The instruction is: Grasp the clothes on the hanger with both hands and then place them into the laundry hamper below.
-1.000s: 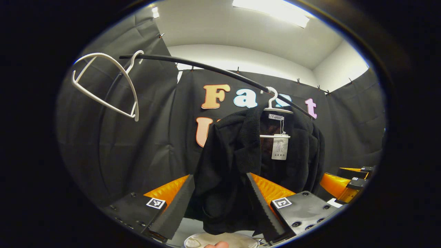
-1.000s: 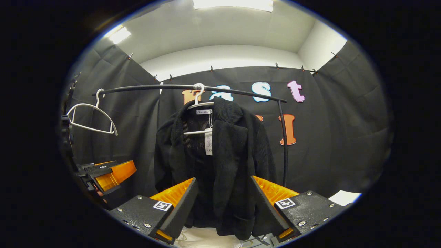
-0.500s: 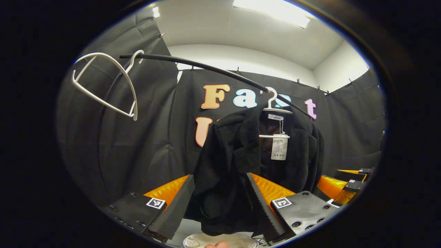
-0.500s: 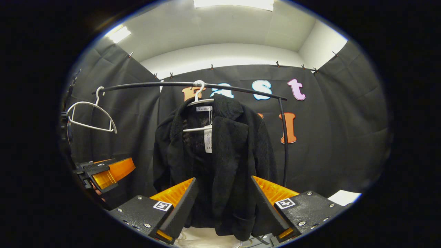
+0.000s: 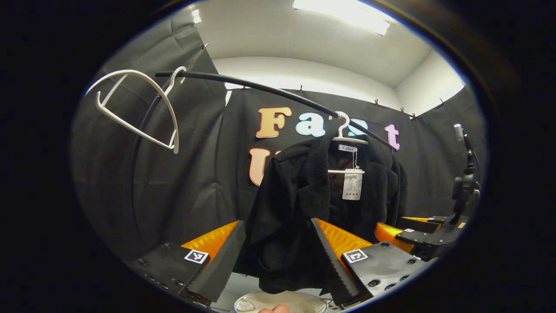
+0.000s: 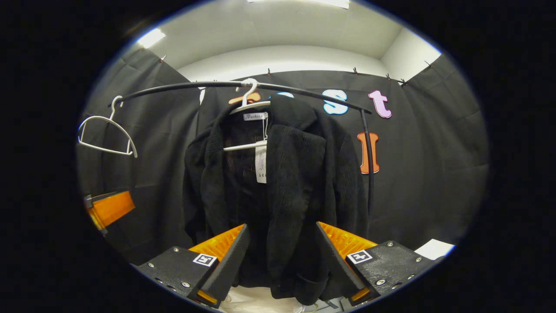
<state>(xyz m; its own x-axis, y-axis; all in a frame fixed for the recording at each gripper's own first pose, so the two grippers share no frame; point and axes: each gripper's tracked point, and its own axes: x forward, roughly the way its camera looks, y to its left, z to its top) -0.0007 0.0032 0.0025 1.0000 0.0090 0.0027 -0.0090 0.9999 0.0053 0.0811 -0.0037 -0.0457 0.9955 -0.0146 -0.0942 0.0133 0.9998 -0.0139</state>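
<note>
Black jacket [image 6: 278, 191] hung on its white hanger [image 6: 247, 104]; you held both the left gripper [image 5: 278, 256] and right gripper [image 6: 280, 261] level, jaws wide apart, apparently not yet touching it.

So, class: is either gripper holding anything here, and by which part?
Nothing held: left gripper and right gripper are open before the black jacket.

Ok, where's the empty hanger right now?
The empty hanger hangs on the rail at its left end in the right gripper view, well left of the jacket; the left gripper view has it upper left.
</note>
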